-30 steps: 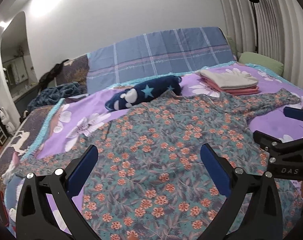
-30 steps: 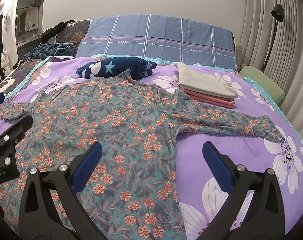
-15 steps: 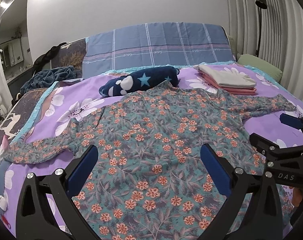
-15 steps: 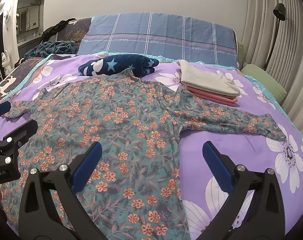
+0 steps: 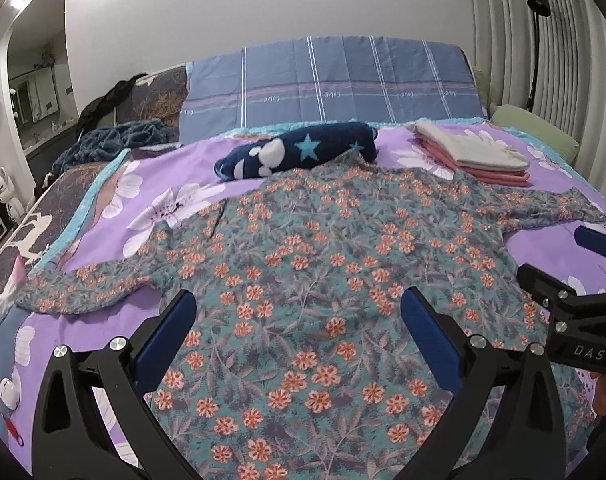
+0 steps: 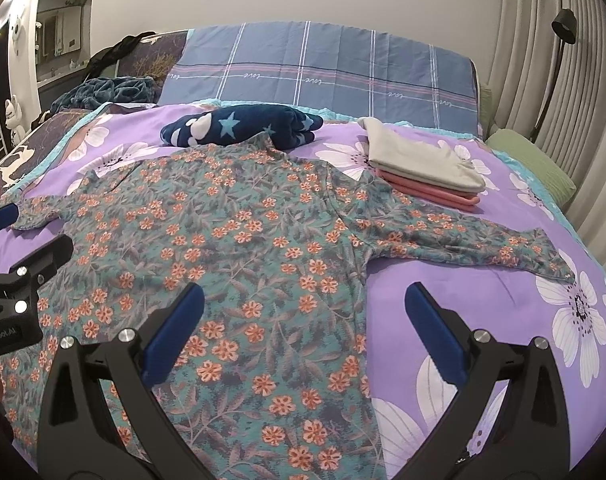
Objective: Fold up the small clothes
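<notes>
Left gripper point(image 5: 299, 328) jaws spread wide, holding nothing, above the floral shirt point(image 5: 323, 264), which lies flat with sleeves out just ahead of and below it. Right gripper point(image 6: 303, 320) likewise wide, empty, over the shirt's right side seam. Folded stack point(image 6: 423, 168) ahead-right of it, beyond the sleeve

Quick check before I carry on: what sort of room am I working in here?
Most likely a home bedroom. The floral shirt lies spread on a bed with a purple flowered sheet, a plaid headboard cover stands behind it, and a floor lamp stands by the curtains.
</notes>
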Tool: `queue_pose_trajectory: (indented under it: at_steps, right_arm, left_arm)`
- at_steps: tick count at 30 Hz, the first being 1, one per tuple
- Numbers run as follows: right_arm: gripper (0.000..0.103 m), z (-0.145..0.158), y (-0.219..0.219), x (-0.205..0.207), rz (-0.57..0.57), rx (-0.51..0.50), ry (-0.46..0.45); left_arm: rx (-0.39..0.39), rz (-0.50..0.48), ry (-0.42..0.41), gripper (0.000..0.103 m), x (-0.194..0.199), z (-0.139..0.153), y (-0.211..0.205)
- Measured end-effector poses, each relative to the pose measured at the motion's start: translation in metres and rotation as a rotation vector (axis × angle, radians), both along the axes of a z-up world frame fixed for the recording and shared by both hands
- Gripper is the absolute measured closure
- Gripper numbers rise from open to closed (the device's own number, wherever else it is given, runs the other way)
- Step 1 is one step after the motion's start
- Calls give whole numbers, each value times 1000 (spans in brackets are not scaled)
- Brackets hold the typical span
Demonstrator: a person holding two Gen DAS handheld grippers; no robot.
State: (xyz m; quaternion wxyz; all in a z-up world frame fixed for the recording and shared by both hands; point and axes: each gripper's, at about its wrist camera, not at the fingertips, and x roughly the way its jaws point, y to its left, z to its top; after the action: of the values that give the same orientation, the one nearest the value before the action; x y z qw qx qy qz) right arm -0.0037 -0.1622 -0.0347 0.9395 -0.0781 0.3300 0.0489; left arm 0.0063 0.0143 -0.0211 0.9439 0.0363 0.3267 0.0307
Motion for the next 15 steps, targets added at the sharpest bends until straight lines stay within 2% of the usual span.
queue_pose_trajectory:
  at_steps: [3, 7, 15]
  right_arm:
    - [2, -1, 4, 0, 10, -5, 3]
    - [2, -1, 9, -2, 24, -12, 6]
    - [2, -4, 13, -4, 30, -19, 18]
  left_arm:
    - [-17, 3, 38, 1, 1, -6, 3]
    - [-104, 16, 103, 1, 4, -15, 12]
    - [-127, 17, 134, 1, 0, -22, 16]
